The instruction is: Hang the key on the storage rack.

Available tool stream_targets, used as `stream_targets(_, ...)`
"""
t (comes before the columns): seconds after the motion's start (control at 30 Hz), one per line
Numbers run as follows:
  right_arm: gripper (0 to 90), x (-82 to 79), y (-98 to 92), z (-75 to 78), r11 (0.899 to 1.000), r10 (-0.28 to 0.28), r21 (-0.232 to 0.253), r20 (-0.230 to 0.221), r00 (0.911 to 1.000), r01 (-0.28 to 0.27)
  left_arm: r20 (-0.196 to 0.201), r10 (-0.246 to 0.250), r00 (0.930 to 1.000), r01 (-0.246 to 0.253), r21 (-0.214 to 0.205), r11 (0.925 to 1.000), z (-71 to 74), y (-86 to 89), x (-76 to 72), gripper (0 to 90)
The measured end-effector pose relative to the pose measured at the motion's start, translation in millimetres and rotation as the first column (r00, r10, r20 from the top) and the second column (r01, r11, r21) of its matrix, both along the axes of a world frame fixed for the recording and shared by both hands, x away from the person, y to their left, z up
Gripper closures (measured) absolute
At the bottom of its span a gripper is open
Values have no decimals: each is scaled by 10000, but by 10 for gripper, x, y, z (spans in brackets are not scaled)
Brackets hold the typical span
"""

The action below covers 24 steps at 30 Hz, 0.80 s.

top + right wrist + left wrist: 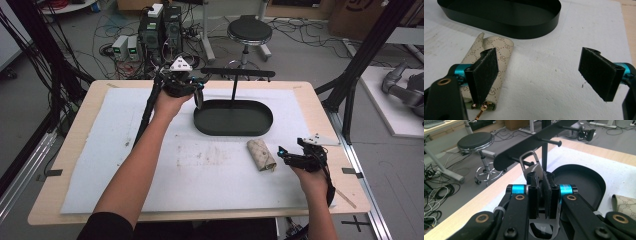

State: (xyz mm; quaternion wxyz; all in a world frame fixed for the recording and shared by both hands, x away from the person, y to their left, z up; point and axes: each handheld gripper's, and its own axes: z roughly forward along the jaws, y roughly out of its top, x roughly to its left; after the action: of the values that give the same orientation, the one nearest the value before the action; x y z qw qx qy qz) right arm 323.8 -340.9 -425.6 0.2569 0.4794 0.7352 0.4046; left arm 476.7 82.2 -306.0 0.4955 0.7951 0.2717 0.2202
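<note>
My left tongs point(543, 195) are clamped on a small dark flat piece with a metal clip point(530, 161) at its far end — I can't tell just what the piece is — and the clip's loop sits right at one of the pegs point(551, 142) under the black crossbar point(238, 73) of the stand. That stand rises on a thin post point(234, 90) from a black oval tray point(234, 118), which lies at the far middle of the surface point(70, 150) on a white mat point(120, 165). From the high view my left hand point(169, 104) holds these tongs up at the tray's far left end. Near and to the right of the tray lies a beige patterned pouch point(261, 154), partly rolled or folded, with a gold zipper pull point(481, 112) at its near end. My right tongs point(544, 75) hover just to the right of it, low over the mat, jaws wide apart and gripping nothing — one pad point(486, 75) stands in front of the pouch in the right gripper view; whether it touches I can't tell. Beyond the surface stand a black stool point(249, 31) and tangled cables point(120, 30) on the floor.
</note>
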Motion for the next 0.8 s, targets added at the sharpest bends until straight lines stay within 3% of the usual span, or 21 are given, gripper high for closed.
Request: stream_targets(0.8, 167, 14, 2, -15, 10000, 64, -15, -105, 9999, -64, -202, 280, 9994, -271, 433, 9987, -156, -171, 120, 837)
